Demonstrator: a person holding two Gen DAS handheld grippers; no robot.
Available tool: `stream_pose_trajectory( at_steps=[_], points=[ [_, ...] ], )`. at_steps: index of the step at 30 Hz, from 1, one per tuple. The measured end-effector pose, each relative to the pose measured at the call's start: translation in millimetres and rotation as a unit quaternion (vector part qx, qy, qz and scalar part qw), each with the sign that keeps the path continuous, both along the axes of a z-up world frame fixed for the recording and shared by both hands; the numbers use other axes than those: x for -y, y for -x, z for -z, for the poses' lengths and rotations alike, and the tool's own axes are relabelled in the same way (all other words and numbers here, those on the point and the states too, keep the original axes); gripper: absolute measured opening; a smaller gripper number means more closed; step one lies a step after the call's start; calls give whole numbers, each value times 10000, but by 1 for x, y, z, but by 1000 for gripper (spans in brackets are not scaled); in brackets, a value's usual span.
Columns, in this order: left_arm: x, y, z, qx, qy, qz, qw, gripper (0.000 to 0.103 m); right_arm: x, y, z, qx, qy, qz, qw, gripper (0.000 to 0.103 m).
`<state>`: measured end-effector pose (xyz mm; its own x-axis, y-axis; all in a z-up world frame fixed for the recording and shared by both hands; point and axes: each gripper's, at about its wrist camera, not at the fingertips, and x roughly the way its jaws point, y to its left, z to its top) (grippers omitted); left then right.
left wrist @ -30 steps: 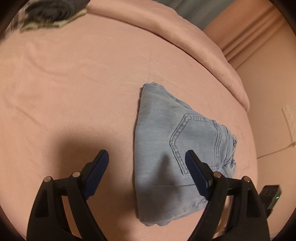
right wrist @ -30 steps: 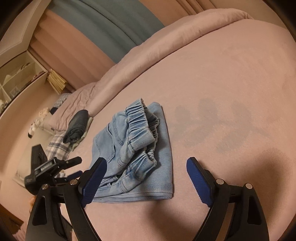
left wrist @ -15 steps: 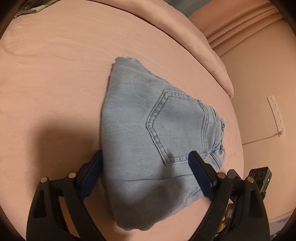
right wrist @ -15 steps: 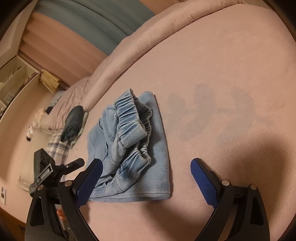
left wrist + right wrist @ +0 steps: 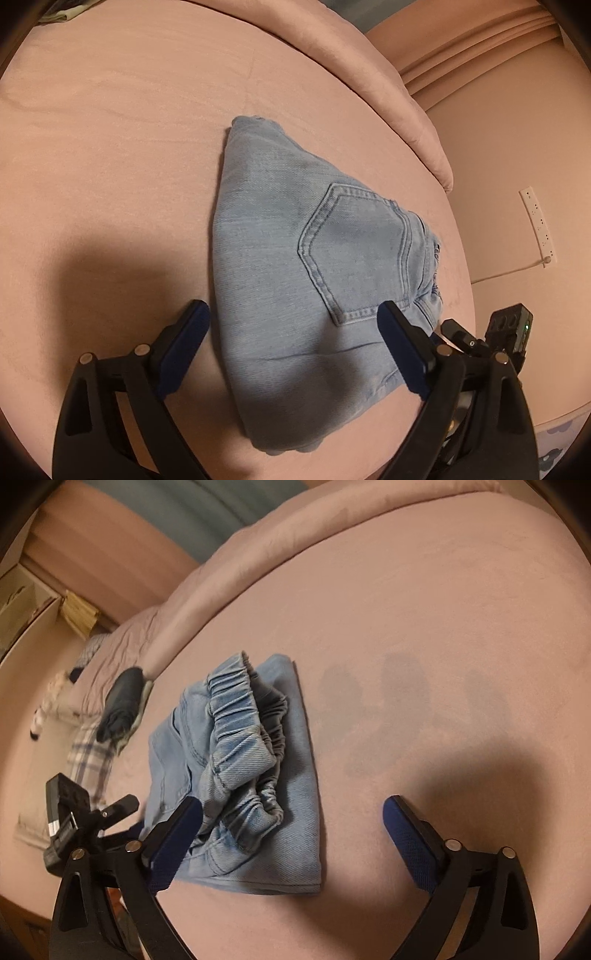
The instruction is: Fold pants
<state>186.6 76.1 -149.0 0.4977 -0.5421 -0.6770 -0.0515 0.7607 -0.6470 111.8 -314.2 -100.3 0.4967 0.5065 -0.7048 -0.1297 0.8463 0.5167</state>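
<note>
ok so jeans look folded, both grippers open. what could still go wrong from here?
1. The bunched elastic waistband sits loose on top of the folded jeans; a nudge from the right gripper, whose left finger overlaps it, could pull the stack open.
2. The left gripper straddles the near edge of the jeans; closing or pushing forward might drag the fold askew on the soft pink bed.

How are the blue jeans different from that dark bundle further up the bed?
The jeans are light blue denim; the dark bundle is nearly black. The jeans lie right in front of the right gripper, while the bundle sits far off beside a plaid cloth. Both are folded and rest on the pink bed.
</note>
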Motion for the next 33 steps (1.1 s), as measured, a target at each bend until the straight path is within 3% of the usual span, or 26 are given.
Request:
stream_pose_trajectory(
  at_steps=[11,20,24,33],
  points=[
    [-13,-1,6,73,320,164,9993,92,12,-22,5,-423,-534,-117,9976,101],
    [2,-13,4,134,317,421,9985,94,-25,-38,5,-399,-118,-571,9975,103],
    [4,-19,7,140,390,468,9980,94,-33,-51,13,-445,-640,-916,9927,103],
    [10,-37,6,102,575,494,9971,99,-43,-68,14,-480,-935,-1162,9876,103]
  ],
)
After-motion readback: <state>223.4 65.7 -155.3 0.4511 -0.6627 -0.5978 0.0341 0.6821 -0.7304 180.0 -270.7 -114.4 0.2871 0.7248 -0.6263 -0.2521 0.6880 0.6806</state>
